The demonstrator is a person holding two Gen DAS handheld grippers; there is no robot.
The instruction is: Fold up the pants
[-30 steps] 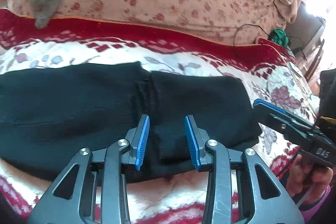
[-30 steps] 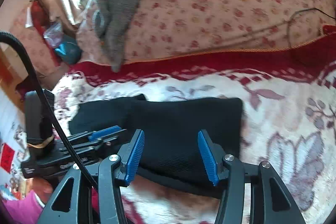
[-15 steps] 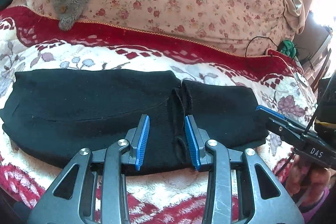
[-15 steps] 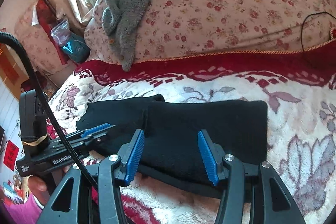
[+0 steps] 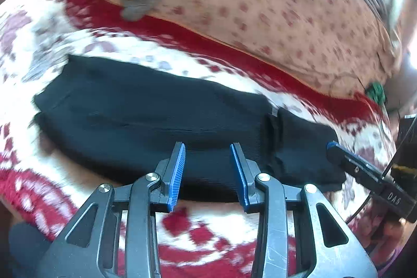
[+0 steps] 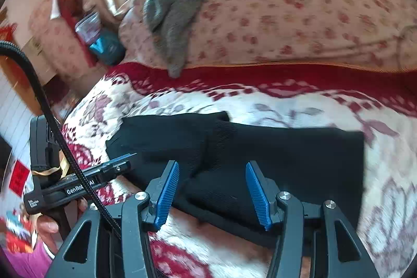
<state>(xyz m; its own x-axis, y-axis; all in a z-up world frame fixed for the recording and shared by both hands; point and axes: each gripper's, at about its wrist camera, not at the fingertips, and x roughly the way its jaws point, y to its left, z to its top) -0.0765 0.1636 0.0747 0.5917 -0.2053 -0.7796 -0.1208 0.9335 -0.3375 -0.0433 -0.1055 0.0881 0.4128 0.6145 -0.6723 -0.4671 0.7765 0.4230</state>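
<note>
1. Broadly, a bed covered by a red and white flowered blanket [image 5: 221,233] is seen, with a floral quilt [image 6: 299,4] heaped behind.
2. Black pants [image 5: 156,116] are laid flat across the blanket as a long band, one end already folded over [image 6: 286,155].
3. A pause between folds is judged; a further fold seems to be needed.
4. Both the left gripper [image 5: 207,171] and right gripper [image 6: 212,193] are held with jaws apart, nothing gripped; for the next move, an end of the band would have to be gripped.
</note>
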